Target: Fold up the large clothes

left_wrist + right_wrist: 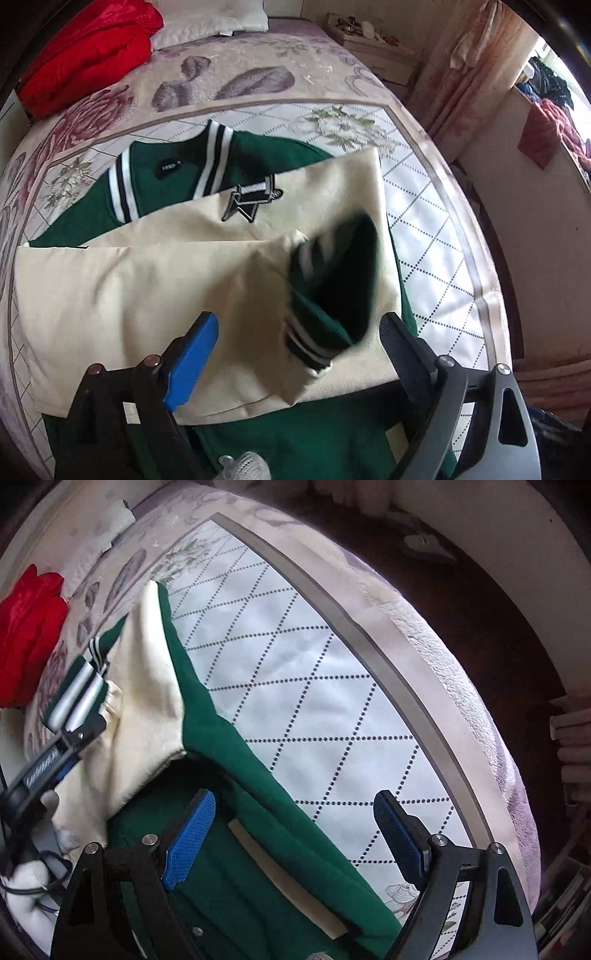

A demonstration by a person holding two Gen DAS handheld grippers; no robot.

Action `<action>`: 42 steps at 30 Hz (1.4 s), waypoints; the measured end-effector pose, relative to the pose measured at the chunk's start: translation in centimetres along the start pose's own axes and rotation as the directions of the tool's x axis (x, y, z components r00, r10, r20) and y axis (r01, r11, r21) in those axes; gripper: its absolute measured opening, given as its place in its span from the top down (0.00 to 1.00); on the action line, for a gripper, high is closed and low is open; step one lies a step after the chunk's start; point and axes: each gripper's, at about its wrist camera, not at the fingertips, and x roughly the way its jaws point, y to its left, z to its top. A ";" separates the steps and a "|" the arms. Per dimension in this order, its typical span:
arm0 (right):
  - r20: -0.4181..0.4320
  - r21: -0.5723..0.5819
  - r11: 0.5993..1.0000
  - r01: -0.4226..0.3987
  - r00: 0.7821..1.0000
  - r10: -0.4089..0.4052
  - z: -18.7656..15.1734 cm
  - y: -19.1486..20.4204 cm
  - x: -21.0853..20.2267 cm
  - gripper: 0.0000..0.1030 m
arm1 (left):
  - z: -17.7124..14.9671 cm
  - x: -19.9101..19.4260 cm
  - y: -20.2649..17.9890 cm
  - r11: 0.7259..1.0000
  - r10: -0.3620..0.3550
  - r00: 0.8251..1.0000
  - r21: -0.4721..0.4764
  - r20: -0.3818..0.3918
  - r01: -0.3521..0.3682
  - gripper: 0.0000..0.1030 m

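on my screens the green and cream varsity jacket (177,177) lay spread on the bed (424,236), over its quilted cover with the dotted diamond pattern, collar toward the far end where a red bundle (88,55) and a white pillow (210,18) sat. both cream sleeves were folded across the green body, the upper one carrying a black and white star patch (251,203). my left gripper (299,332) hung over the nearer sleeve with its jaws wide apart; the striped cuff (325,306) of that sleeve sat blurred in the gap between the fingers, and i could see neither pad pressing on it. in the right wrist view that same gripper showed at the left edge, the cuff's green and white ribbing just at its tip. my right gripper (295,834) pointed steeply down over the jacket's green edge, jaws also wide and gripping nothing, the left blue pad (190,838) above green fabric and the other above the bare quilt. a narrow cream strip (284,878) ran along the green cloth between the fingers. the bed's plush lilac edge (461,686) curved past on the right.
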 end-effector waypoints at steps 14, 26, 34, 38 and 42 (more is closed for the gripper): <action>-0.167 -0.215 0.970 -0.108 0.983 0.073 4.9 16.0 11.2 0.14 | -3.2 -5.4 24.9 0.753 0.536 0.837 -0.385 -0.109 -0.533 0.13; 0.248 -0.312 0.950 -0.012 0.964 0.094 3.2 22.5 3.3 0.90 | -3.2 -2.3 30.6 0.704 0.521 0.836 -0.466 -0.174 -0.536 0.13; 0.014 -0.264 0.955 0.133 0.991 -0.135 5.4 19.5 14.1 0.77 | -3.9 3.8 33.4 0.727 0.486 0.833 -0.406 -0.265 -0.553 0.00; -0.023 -0.212 0.971 0.107 0.993 -0.114 4.9 18.8 11.6 0.53 | -4.2 0.3 32.7 0.731 0.489 0.841 -0.417 -0.231 -0.540 0.01; -0.113 -0.221 0.975 -0.003 0.993 -0.023 -0.3 17.5 7.1 0.51 | -6.5 -5.2 29.2 0.760 0.481 0.860 -0.410 -0.167 -0.505 0.01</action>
